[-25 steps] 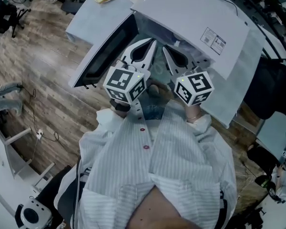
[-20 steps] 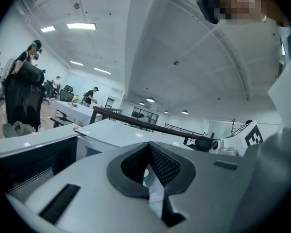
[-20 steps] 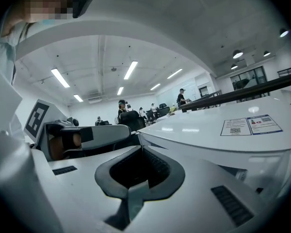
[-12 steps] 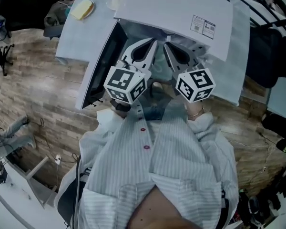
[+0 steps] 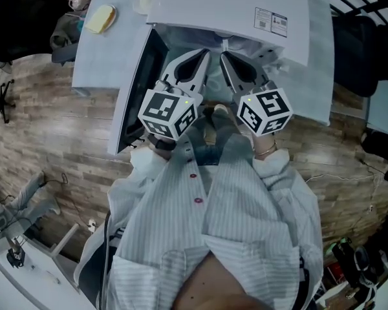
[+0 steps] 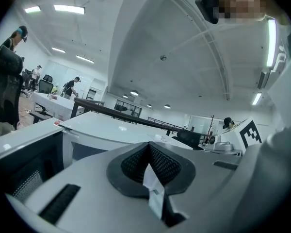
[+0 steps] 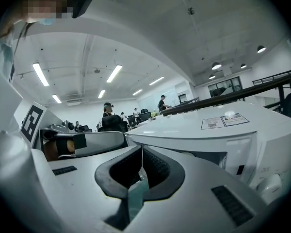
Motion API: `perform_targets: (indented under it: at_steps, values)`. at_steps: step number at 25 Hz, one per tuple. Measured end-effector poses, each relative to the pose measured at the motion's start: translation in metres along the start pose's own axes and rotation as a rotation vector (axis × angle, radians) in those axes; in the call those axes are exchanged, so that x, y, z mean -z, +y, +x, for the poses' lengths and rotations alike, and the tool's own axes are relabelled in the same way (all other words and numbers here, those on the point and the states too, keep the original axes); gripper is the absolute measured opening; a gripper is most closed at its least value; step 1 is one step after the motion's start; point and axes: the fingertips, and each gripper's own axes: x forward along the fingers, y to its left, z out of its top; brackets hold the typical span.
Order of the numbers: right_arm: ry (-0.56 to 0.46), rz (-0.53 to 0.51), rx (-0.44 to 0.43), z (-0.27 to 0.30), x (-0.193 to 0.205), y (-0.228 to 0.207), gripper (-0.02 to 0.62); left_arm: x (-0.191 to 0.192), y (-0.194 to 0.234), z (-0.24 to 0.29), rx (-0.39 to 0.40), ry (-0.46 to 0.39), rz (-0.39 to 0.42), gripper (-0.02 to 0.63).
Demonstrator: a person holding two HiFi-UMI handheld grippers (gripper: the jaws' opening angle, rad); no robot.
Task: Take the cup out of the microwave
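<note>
The white microwave [image 5: 229,8] stands on a table, its door [image 5: 137,86] swung open to the left. I see no cup; the oven's inside is mostly hidden behind the grippers. My left gripper [image 5: 205,55] and right gripper [image 5: 224,55] are held side by side at the oven's opening, pointing into it. Both are shut with nothing between the jaws. In the left gripper view the left gripper [image 6: 148,152] looks over the microwave's top [image 6: 106,130]. In the right gripper view the right gripper [image 7: 141,154] faces the microwave's front [image 7: 233,154].
A yellow sponge-like thing [image 5: 98,19] lies on the white table [image 5: 100,57] left of the open door. Wooden floor [image 5: 45,121] surrounds the table. Desks and several people [image 7: 106,111] show far back in the room.
The view has swung, so the microwave now stands squarer ahead, with its door more towards me. Both grippers have stayed side by side at the opening, shut.
</note>
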Motion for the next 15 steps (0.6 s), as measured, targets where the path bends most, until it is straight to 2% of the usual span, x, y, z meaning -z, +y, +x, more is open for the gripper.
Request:
perform_targets:
  at_steps: [15]
  values:
    - [0.016,-0.004,0.071,0.002,0.03,-0.006,0.035,0.023,0.008,0.009,0.042,0.027,0.031,0.009]
